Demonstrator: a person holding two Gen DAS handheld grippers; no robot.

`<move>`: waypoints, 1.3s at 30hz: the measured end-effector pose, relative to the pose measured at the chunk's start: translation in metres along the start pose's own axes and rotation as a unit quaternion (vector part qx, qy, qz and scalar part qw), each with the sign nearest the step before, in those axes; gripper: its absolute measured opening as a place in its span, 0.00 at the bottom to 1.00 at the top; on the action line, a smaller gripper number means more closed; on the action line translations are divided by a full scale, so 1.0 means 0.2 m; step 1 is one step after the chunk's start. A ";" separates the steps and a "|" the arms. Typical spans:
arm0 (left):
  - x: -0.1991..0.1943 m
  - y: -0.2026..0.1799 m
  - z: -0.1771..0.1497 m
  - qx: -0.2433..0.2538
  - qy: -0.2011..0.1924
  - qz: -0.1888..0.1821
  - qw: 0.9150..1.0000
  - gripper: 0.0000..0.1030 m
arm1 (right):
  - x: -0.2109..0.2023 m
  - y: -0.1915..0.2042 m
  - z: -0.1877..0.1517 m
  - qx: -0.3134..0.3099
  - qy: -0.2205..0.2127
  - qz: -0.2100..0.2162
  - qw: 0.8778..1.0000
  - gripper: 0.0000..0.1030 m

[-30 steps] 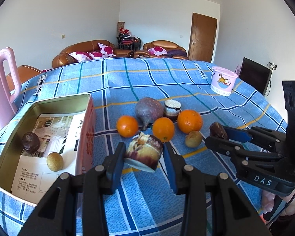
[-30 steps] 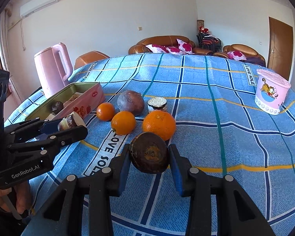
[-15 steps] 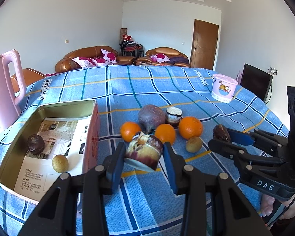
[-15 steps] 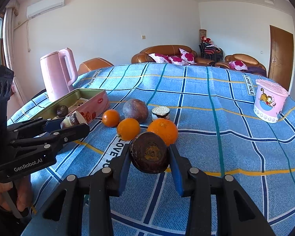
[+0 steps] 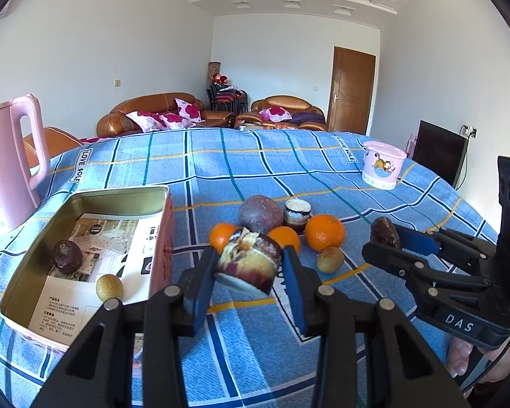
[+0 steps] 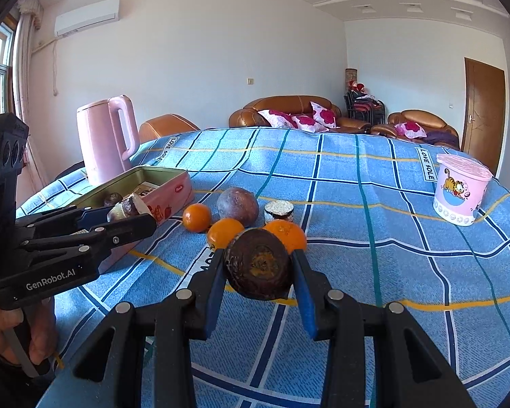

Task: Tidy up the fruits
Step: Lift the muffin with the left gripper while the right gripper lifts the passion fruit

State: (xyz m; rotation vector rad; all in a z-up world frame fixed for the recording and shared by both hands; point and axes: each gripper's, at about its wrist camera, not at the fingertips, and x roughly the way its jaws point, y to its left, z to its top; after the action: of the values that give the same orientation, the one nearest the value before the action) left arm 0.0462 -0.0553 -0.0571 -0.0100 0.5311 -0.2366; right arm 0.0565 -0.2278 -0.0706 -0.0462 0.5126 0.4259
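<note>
Both grippers have lifted and tipped up a little; table fruit sits lower in view.

Left gripper (image 5: 248,265) clamps a cut purple-and-cream fruit half (image 5: 250,261) beside the open pink metal tin (image 5: 159,238); right gripper (image 6: 258,268) clamps a dark brown shrivelled fruit (image 6: 258,267) over the blue checked tablecloth (image 6: 374,255).

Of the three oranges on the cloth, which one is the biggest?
The orange farthest right in the left wrist view, beside the small green fruit; the other two oranges are clearly smaller.
</note>
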 end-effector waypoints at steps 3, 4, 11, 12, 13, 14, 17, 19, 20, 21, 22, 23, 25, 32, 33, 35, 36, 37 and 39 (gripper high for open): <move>0.00 0.00 0.00 0.001 -0.004 0.000 1.000 0.39 | -0.01 0.00 0.00 -0.003 -0.006 0.000 1.000 0.39; -0.01 0.00 0.00 0.001 -0.005 0.000 1.000 0.39 | -0.01 0.00 0.00 -0.003 -0.008 0.000 1.000 0.39; -0.02 0.00 0.00 -0.001 -0.015 -0.003 1.000 0.39 | -0.03 0.01 0.00 -0.007 -0.022 0.000 1.000 0.39; -0.02 0.00 0.00 -0.001 -0.016 -0.003 1.000 0.39 | -0.04 0.01 -0.01 -0.008 -0.024 0.000 1.000 0.39; -0.03 0.00 0.00 -0.001 -0.017 -0.004 1.000 0.39 | -0.04 0.01 -0.01 -0.008 -0.026 0.000 1.000 0.39; -0.03 0.00 0.00 -0.001 -0.018 -0.003 1.000 0.39 | -0.05 0.02 -0.01 -0.009 -0.028 0.000 1.000 0.39; -0.03 -0.01 0.00 0.000 -0.021 -0.003 1.000 0.39 | -0.05 0.02 -0.01 -0.010 -0.033 0.000 0.999 0.39; -0.04 0.00 0.00 0.000 -0.024 -0.002 1.000 0.39 | -0.06 0.02 -0.01 -0.011 -0.037 0.000 0.999 0.39; -0.04 -0.01 0.00 0.000 -0.026 -0.002 1.000 0.39 | -0.06 0.02 -0.01 -0.011 -0.039 0.000 0.999 0.39; -0.05 0.00 0.00 0.000 -0.028 -0.002 1.000 0.39 | -0.06 0.02 -0.01 -0.012 -0.040 0.000 0.999 0.39; -0.05 -0.01 0.00 0.001 -0.030 -0.001 1.000 0.39 | -0.06 0.03 -0.01 -0.013 -0.042 -0.001 0.999 0.39; -0.05 0.00 0.00 0.001 -0.032 -0.001 0.999 0.39 | -0.07 0.03 -0.01 -0.013 -0.044 -0.001 0.999 0.39; -0.06 -0.01 0.00 0.002 -0.035 -0.001 0.999 0.39 | -0.07 0.03 -0.01 -0.014 -0.049 -0.001 0.999 0.39; -0.08 -0.02 -0.01 0.008 -0.048 0.003 0.999 0.39 | -0.10 0.03 -0.02 -0.019 -0.062 -0.001 0.998 0.39; -0.08 -0.02 -0.01 0.009 -0.050 0.004 0.999 0.39 | -0.10 0.03 -0.02 -0.020 -0.064 -0.001 0.998 0.39; -0.09 -0.03 -0.01 0.012 -0.053 0.006 0.999 0.39 | -0.10 0.04 -0.02 -0.022 -0.066 -0.001 0.998 0.39; -0.09 -0.03 -0.01 0.012 -0.055 0.008 0.998 0.39 | -0.10 0.04 -0.02 -0.023 -0.067 -0.001 0.997 0.39; -0.09 -0.03 -0.01 0.012 -0.057 0.008 0.998 0.39 | -0.10 0.04 -0.02 -0.023 -0.069 -0.002 0.997 0.39; -0.10 -0.03 -0.01 0.013 -0.060 0.009 0.998 0.39 | -0.11 0.04 -0.02 -0.023 -0.072 -0.002 0.997 0.39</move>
State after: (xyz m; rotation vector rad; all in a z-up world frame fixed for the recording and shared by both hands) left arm 0.0271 -0.0567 -0.0484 0.0065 0.4093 -0.2236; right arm 0.0345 -0.2292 -0.0636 -0.0602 0.3603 0.4343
